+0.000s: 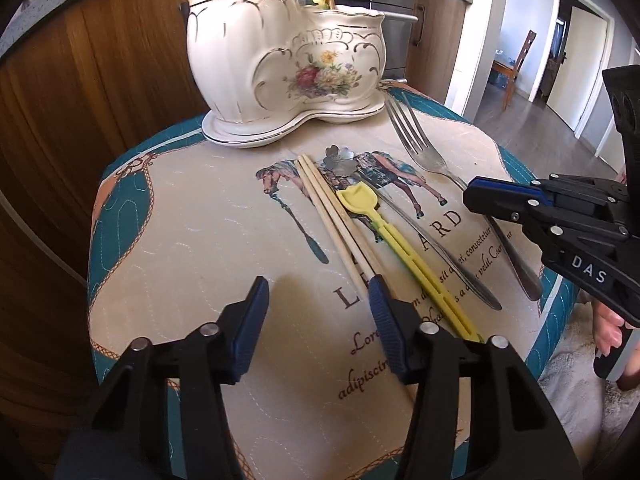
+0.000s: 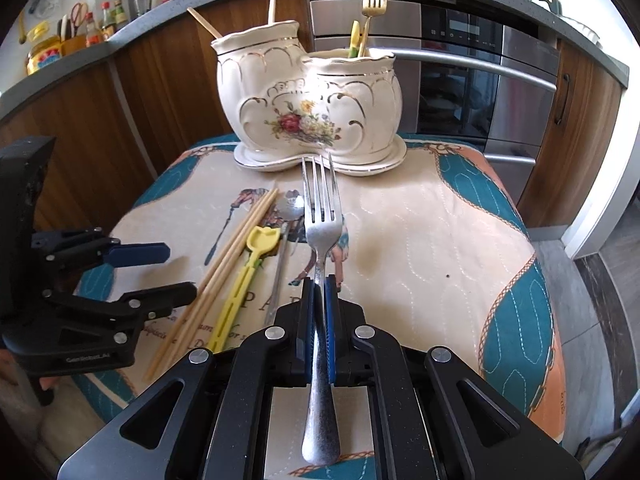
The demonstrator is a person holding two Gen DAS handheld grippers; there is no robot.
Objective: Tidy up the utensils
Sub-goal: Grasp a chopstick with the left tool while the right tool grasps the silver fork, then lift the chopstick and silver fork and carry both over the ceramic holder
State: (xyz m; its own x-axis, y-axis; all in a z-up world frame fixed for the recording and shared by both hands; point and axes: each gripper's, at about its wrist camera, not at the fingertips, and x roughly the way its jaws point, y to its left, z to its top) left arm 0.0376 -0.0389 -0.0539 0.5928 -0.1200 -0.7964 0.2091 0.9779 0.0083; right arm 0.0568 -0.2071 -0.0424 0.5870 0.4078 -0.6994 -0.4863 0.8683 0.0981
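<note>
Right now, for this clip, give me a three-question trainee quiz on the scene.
1. True or false: the right gripper is shut on the steel fork.
2. Which item lies between the chopsticks and the spoon? A) gold fork B) yellow utensil C) knife
3. Fill in: the left gripper's jaws are ____.

Key: 1 true. 2 B, the yellow utensil. 3 open, holding nothing. The gold fork already stands in the ceramic holder.
</note>
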